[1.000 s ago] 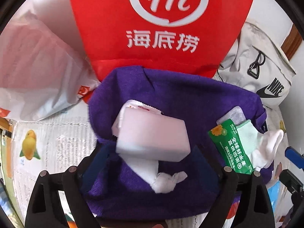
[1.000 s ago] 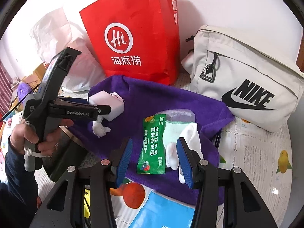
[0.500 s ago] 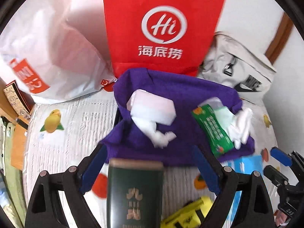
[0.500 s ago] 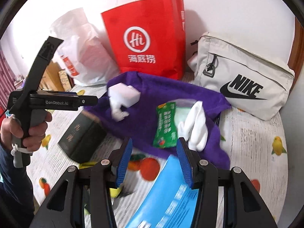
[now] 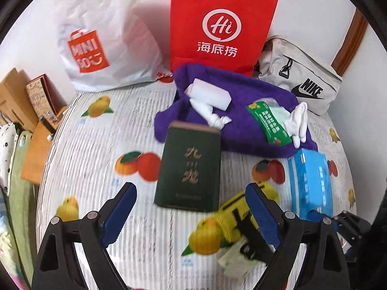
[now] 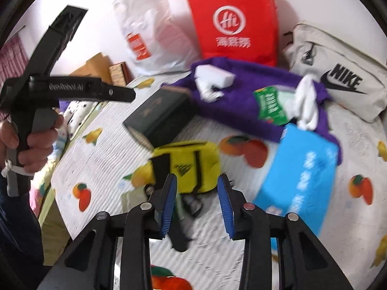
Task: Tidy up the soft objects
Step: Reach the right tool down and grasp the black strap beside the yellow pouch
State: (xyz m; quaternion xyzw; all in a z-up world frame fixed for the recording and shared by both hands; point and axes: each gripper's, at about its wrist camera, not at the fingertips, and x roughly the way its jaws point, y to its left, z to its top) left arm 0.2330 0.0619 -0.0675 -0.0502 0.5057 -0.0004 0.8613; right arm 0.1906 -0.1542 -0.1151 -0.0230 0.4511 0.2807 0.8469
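A: Left tongs (image 5: 191,212)?
B: Released, wide apart, empty, above the fruit-print tabletop (image 5: 96,149).
A: Right tongs (image 6: 197,200)?
B: Released, empty, over the yellow pouch (image 6: 188,164).
A: Soft items?
B: Purple towel (image 5: 241,130) by the red bag (image 5: 222,24); on it a white sponge block (image 5: 212,94), green wipes pack (image 5: 268,123), white cloth (image 5: 298,120).
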